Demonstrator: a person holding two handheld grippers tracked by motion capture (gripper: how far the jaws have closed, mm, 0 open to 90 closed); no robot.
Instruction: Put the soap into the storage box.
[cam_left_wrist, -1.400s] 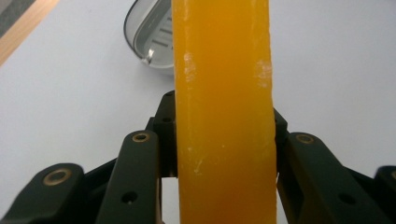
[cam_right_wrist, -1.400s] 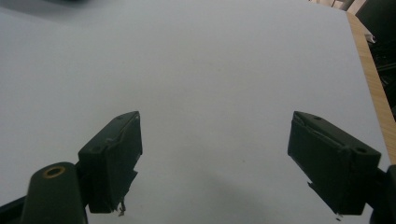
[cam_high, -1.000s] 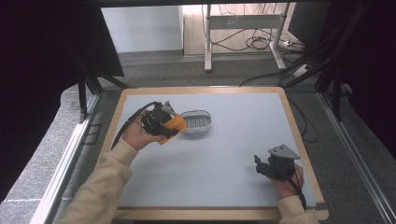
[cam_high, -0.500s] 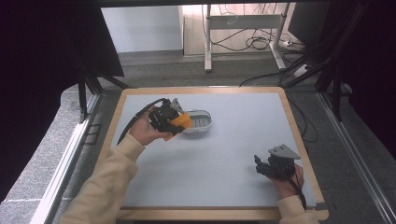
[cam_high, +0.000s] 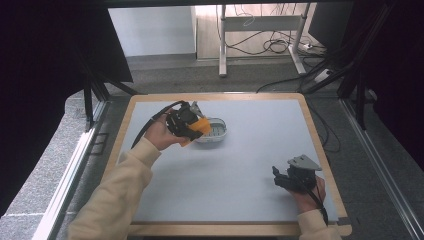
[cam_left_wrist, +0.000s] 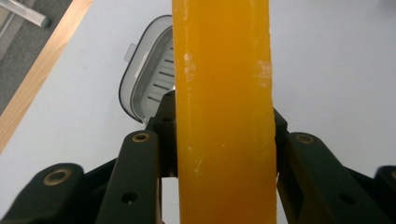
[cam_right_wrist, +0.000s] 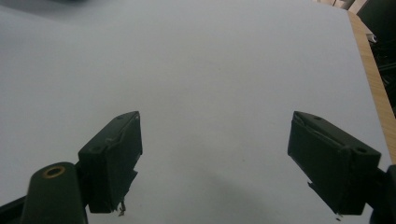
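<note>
Your left tool (cam_high: 192, 127) is clamped on the orange block (cam_left_wrist: 223, 112), its two black jaws pressing the block's long sides. In the left gripper view the block runs straight out ahead of the tool, from the bottom edge to the top, and it hangs clear of the worktop (cam_high: 240, 165). Just beyond and below the tool sits the grey slotted dish (cam_left_wrist: 149, 79); in that view the block's far part crosses in front of the dish's right half. From the high view the orange block (cam_high: 199, 126) overlaps the near left rim of the grey slotted dish (cam_high: 216, 131), and whether the two touch cannot be told. Your left hand (cam_high: 160, 134) wraps the tool's body, with its cable looping back over the wrist.

Well apart from all this, your right tool (cam_right_wrist: 229, 163) has its jaws spread wide with nothing between them, bare worktop ahead of it. In the high view the right tool (cam_high: 285, 180) sits low near the worktop's wooden edge (cam_high: 325, 160), held in your right hand (cam_high: 307, 195)
</note>
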